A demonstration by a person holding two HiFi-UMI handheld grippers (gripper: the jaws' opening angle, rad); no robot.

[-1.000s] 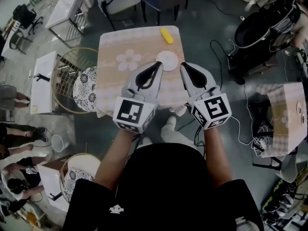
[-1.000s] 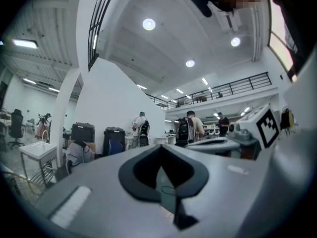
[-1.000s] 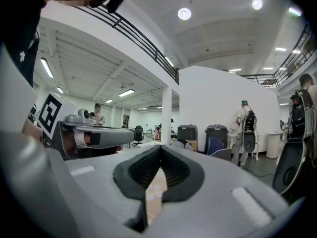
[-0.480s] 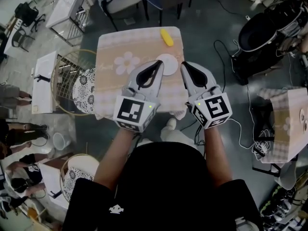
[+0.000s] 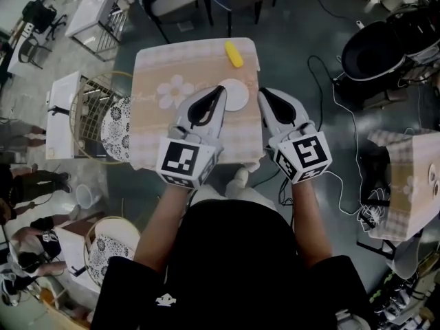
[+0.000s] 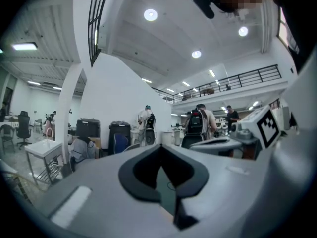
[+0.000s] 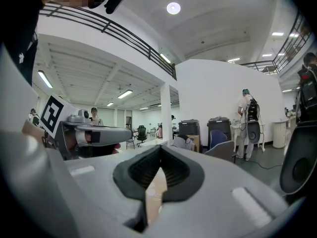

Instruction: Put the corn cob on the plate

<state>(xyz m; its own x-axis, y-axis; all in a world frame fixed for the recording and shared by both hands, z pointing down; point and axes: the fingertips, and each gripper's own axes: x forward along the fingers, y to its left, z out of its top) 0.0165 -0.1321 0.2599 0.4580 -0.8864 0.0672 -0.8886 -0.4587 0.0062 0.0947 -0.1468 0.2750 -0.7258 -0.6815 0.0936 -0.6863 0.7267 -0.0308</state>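
Left tool: jaws clenched tip to tip with nothing between them; it is held level above the surface, and in the head view its tip overlaps the left rim of the plate.
Right tool: also clenched and empty, with its tip just beside the plate's right rim.
Corn cob: lies on the surface beyond the plate, apart from it and close to the far edge.
Long axis: runs slantwise, far end to the left and near end to the right, roughly along the reach direction.
Nearer hand: the cob lies ahead between the two tips; the left appears slightly nearer.
Edges and room: the far edge is just behind the cob, with a chair beyond it; bare cloth lies on either side.
Coming move: probably a forward reach over the plate, with the jaws parted first.
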